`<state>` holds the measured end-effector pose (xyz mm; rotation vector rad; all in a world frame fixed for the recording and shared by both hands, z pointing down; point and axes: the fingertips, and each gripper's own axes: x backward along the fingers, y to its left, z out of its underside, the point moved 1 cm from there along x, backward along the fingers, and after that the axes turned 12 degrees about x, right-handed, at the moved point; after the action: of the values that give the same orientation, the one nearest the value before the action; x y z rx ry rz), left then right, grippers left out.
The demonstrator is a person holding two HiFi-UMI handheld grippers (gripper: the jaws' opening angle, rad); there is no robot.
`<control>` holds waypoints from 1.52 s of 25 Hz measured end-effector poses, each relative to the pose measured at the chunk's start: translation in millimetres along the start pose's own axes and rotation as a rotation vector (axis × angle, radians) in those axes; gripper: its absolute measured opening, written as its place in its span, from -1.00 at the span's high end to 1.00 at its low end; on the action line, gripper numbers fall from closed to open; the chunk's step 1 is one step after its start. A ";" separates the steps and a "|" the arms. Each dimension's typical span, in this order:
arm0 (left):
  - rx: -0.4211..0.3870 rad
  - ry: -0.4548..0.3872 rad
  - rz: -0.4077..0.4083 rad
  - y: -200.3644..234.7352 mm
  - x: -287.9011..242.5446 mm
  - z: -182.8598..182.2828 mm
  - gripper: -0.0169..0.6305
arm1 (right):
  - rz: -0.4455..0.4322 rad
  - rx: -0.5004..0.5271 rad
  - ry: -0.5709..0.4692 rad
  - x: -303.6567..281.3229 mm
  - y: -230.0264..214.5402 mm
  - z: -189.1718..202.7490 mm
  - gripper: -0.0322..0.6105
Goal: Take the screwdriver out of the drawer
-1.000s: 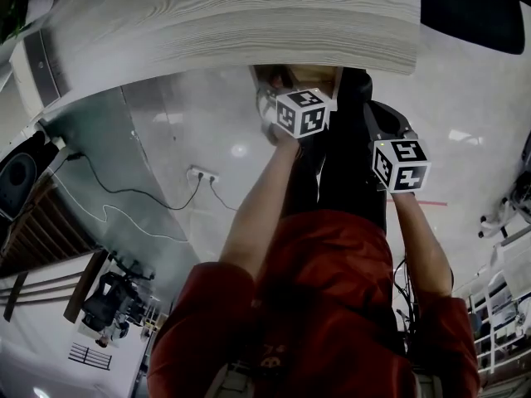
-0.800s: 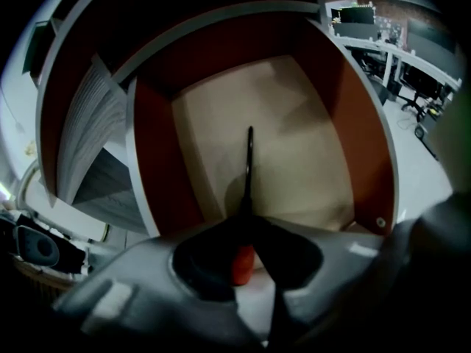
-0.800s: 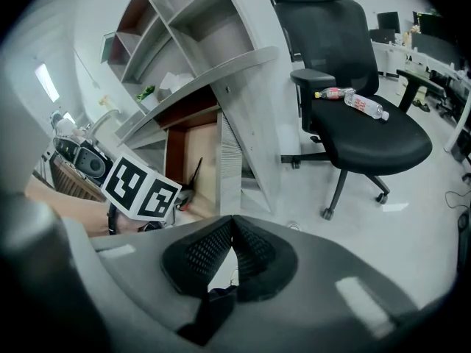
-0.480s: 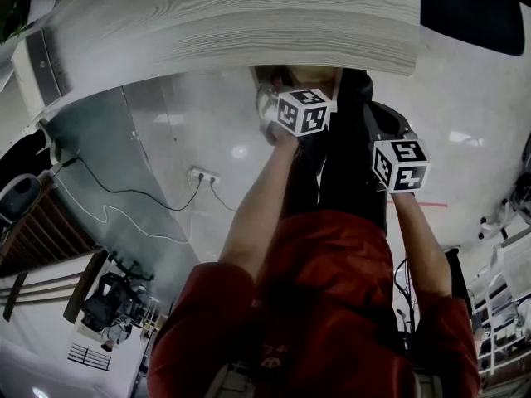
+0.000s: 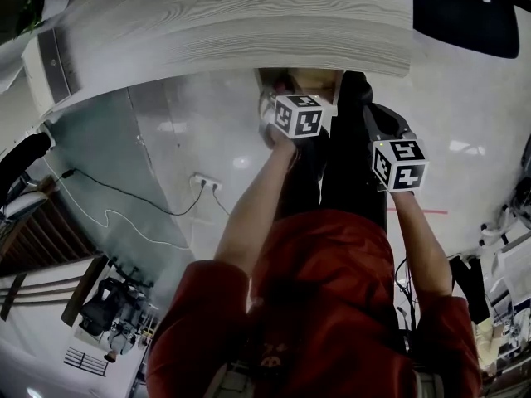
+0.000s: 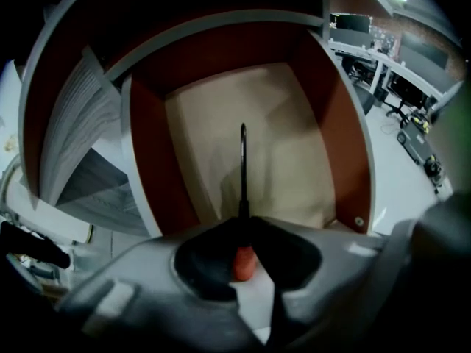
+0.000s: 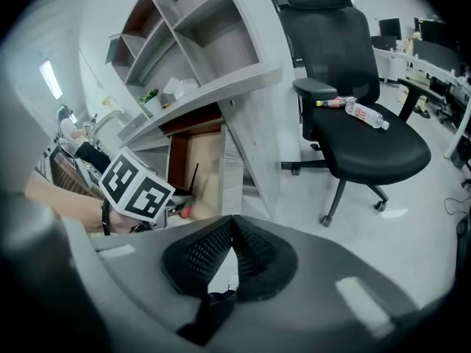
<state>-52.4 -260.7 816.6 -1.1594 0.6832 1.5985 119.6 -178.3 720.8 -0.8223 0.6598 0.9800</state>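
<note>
The drawer (image 6: pixel 243 109) stands pulled out, with a beige floor and red-brown side walls. The screwdriver (image 6: pixel 242 175) has a thin black shaft pointing into the drawer and an orange handle (image 6: pixel 244 263). My left gripper (image 6: pixel 243 225) is over the drawer's front, its jaws closing, and the pads press on the screwdriver where shaft meets handle. From the right gripper view the left gripper's marker cube (image 7: pixel 136 190) and the screwdriver (image 7: pixel 193 176) show at the drawer (image 7: pixel 197 149). My right gripper (image 7: pixel 232 220) hangs beside it, shut on nothing. In the head view both marker cubes (image 5: pixel 299 114) (image 5: pixel 400 164) sit below the desk edge.
A grey wood-grain desk top (image 5: pixel 249 23) overhangs the drawer. A black office chair (image 7: pixel 353 123) with a plastic bottle (image 7: pixel 366 114) on its seat stands to the right. Shelves (image 7: pixel 191 28) rise above the desk. Cables and a power strip (image 5: pixel 205 182) lie on the floor.
Both hands stay almost where they were. The head view has shifted slightly, and the left marker cube has tilted a little.
</note>
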 end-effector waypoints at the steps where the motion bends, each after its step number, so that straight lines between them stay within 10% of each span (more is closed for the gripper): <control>1: 0.008 0.000 0.010 -0.7 2.4 0.2 0.77 | 0.002 0.002 -0.003 1.0 0.6 -1.7 0.89; 38: 0.282 -0.083 0.269 35.5 186.9 -7.7 0.77 | 0.093 0.063 -0.111 72.5 70.9 -62.8 0.89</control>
<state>-89.5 -205.8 638.1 -0.8166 1.0069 1.6959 78.3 -176.3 608.9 -0.6818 0.6344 1.0758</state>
